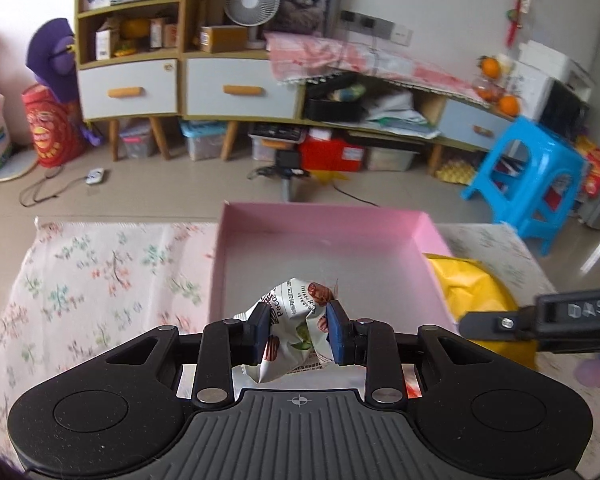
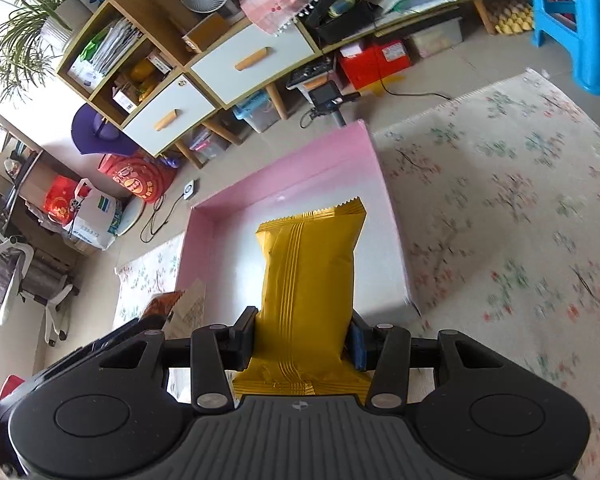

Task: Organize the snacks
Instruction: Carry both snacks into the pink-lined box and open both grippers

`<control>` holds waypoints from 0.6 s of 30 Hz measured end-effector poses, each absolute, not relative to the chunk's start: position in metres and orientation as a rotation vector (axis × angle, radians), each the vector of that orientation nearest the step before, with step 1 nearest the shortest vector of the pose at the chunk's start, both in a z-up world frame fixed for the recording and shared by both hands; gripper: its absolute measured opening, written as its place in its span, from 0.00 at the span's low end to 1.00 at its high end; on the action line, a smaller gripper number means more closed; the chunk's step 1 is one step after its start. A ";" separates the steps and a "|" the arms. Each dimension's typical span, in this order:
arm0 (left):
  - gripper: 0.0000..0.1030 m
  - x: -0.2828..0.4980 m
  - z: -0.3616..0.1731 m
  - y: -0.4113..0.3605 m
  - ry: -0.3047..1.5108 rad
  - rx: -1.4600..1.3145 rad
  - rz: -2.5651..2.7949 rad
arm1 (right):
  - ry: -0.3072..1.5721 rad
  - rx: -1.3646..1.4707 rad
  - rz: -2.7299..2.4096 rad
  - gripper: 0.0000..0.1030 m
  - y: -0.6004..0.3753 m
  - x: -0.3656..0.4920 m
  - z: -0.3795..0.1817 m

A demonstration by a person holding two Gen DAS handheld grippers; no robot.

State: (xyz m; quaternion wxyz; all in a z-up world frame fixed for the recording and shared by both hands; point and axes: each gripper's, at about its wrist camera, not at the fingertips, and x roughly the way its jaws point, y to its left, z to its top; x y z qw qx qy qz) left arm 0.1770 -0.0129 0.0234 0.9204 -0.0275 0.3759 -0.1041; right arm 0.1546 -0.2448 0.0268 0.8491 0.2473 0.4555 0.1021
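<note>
The left gripper [image 1: 298, 330] is clamped on a crumpled white pecan snack packet [image 1: 296, 320], its blue pads [image 1: 337, 334] pinching the wrapper at mid-body, held over the near edge of the pink box [image 1: 236, 248]; the right gripper [image 2: 302, 342] is closed narrowly on a gold foil snack pouch [image 2: 308, 264], gripped near its lower seal, the serrated top pointing to 12 o'clock over the box floor; in the left view that pouch [image 1: 472, 292] shows at 3 o'clock, beyond the box's right wall. Both packets look light, soft and air-filled; foil is slick and crushes readily, so a hold across the flat body near a seam seems safest; the contents are probably brittle. The box sits on a floral tablecloth [image 2: 500, 220]; whether it already holds anything else is hard to tell, since the grippers hide its near part.
</note>
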 end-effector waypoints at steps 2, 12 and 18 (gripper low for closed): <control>0.27 0.187 0.016 -0.013 0.773 -0.044 -0.189 | 0.952 0.489 0.234 0.33 -0.240 0.164 0.025; 0.27 0.213 -0.013 -0.016 0.780 -0.030 -0.146 | 0.943 0.321 0.258 0.34 -0.226 0.185 0.011; 0.37 0.213 -0.016 -0.020 0.767 -0.002 -0.158 | 0.940 0.324 0.246 0.50 -0.228 0.187 0.011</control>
